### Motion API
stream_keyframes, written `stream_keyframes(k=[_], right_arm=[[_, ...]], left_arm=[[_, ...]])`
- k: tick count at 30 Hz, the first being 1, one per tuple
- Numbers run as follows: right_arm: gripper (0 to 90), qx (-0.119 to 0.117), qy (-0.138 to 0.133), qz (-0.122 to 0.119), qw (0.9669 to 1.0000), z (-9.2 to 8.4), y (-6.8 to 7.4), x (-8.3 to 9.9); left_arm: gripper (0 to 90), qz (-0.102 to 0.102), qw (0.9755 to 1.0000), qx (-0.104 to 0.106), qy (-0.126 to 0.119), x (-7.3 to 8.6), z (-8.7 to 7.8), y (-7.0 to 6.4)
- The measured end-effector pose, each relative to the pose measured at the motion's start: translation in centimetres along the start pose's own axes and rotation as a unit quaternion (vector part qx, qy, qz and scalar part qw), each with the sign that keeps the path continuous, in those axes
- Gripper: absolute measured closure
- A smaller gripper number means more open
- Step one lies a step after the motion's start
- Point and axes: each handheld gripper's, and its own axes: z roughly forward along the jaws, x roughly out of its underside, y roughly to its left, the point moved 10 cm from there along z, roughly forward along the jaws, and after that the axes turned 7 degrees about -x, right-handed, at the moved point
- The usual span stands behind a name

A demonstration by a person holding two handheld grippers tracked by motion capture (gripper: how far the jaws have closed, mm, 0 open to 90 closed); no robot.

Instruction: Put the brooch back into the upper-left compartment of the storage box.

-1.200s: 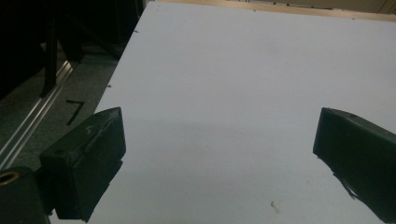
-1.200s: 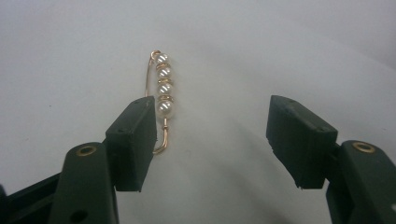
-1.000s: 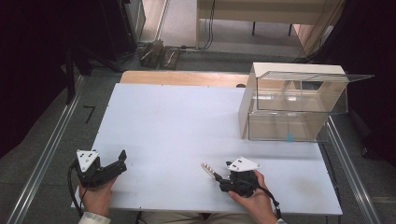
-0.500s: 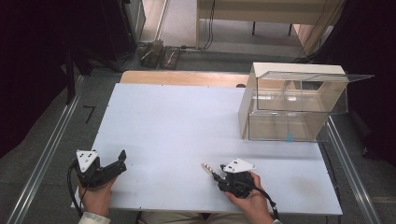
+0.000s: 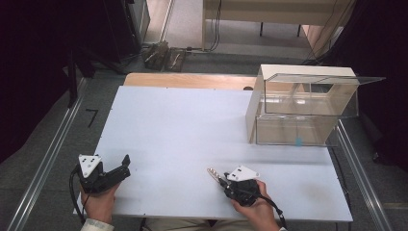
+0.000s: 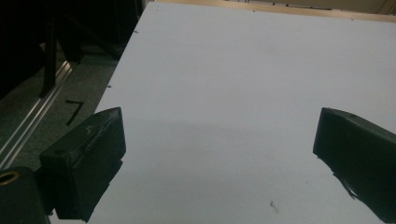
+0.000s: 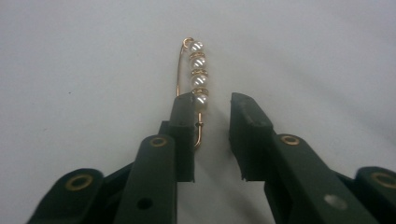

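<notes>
Pearl pin (image 7: pixel 195 79) lies on the white table (image 5: pixel 192 125), long axis running straight out from the right gripper (image 7: pixel 212 105), jaws parted, near end against one jaw. Left gripper (image 6: pixel 219 140) gapes wide, farther off.

This looks like a lab or test room set up for recording, not a home. A plain white counter (image 5: pixel 192 130) stands on a grey floor (image 5: pixel 53 159), bare except for a clear plastic box (image 5: pixel 303 106) at its far right. Metal rails (image 5: pixel 45 163) run along the floor on the left and right of the counter. Black drapes (image 5: pixel 43 53) hang on the left and on the far right, closing the space in. Beyond the far edge, cables (image 5: pixel 216 24) trail down to gear on the floor (image 5: pixel 163 55), beside the legs of a pale wooden bench (image 5: pixel 269 12). A dark mark (image 5: pixel 91 118) sits on the floor at the left.
</notes>
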Motion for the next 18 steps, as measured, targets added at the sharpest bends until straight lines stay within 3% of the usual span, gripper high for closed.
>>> stream_keyframes(k=[4, 18], right_arm=[[80.7, -0.009, 0.0, -0.002, 1.0, 0.03, 0.31, 0.03], [86.3, -0.019, -0.005, 0.007, 0.9998, 0.06, 0.21, 0.1]], left_arm=[[1.7, -0.001, 1.0, 0.0, 0.0, -0.01, -0.02, 0.05], [1.7, -0.001, 1.0, 0.0, 0.0, 0.0, -0.02, 0.02]])
